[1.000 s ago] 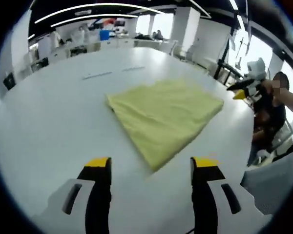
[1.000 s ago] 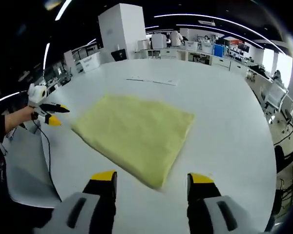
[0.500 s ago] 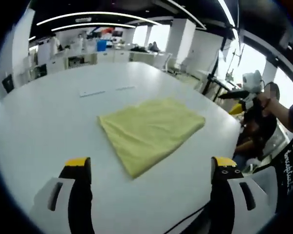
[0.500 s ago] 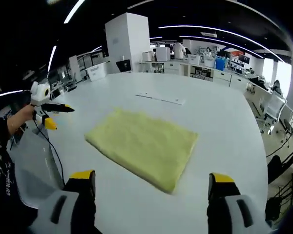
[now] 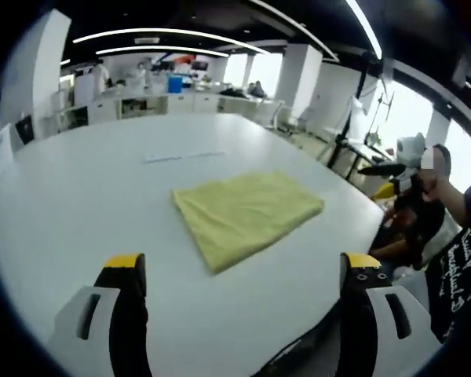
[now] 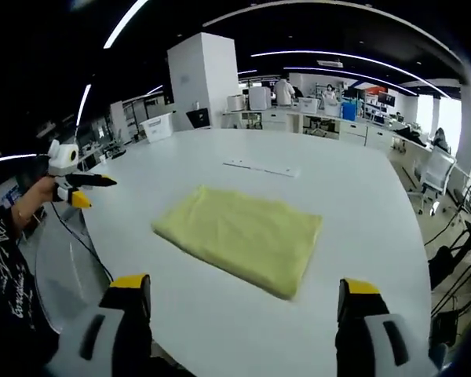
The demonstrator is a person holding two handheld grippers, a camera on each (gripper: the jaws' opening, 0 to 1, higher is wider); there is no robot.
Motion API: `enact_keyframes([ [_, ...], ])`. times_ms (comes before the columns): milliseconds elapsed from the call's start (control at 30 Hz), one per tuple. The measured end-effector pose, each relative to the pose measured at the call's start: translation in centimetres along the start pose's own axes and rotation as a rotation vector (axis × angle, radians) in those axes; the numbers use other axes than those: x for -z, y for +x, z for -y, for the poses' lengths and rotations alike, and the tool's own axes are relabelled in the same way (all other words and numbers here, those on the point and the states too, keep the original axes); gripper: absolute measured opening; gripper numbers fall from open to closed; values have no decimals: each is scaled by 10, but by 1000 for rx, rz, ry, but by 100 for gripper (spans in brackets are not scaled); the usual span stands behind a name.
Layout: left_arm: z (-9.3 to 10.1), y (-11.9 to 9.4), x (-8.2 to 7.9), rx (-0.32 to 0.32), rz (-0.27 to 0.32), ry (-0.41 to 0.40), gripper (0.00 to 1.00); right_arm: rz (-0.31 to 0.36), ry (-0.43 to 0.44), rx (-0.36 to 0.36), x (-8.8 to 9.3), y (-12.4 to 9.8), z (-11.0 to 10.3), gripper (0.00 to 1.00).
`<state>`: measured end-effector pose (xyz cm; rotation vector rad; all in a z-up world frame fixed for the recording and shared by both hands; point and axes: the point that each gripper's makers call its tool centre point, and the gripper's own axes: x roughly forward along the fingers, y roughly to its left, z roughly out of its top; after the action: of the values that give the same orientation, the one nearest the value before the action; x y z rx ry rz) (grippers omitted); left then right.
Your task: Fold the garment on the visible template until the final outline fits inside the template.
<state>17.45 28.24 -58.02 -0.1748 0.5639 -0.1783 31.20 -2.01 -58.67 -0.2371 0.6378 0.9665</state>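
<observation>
Left gripper view: jaws now wider, folded garment (image 5: pixel 245 215) unmoved.

Counting from my end: seeing one yellow garment (image 5: pixel 247 215), folded, lying flat ahead of both sets of jaws, centred between them. Seeing one white table (image 5: pixel 86 196) carrying it. Counting two grippers: left gripper (image 5: pixel 241 275) with two yellow-tipped jaws spread wide, right gripper (image 6: pixel 246 292) the same. Also seeing two thin pale strips (image 6: pixel 261 167) on table beyond garment, far side from jaws. Counting one blue bin (image 5: pixel 175 83) on distant counter. Not managing to count background people.
</observation>
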Motion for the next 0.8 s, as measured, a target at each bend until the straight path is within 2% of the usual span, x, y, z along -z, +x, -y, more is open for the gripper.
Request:
enact_keyframes([
  [267, 6, -7, 14, -6, -13, -2, 100, 22, -18, 14, 1, -2, -5, 100],
  [433, 8, -6, 20, -24, -20, 24, 99, 31, -12, 30, 5, -1, -8, 100],
  [567, 11, -2, 22, -26, -25, 42, 99, 18, -33, 26, 10, 0, -12, 100],
  [633, 14, 0, 23, -7, -35, 46, 98, 6, -38, 27, 12, 0, -12, 100],
  [800, 14, 2, 24, -7, -44, 71, 98, -3, -51, 41, 16, 1, -7, 99],
])
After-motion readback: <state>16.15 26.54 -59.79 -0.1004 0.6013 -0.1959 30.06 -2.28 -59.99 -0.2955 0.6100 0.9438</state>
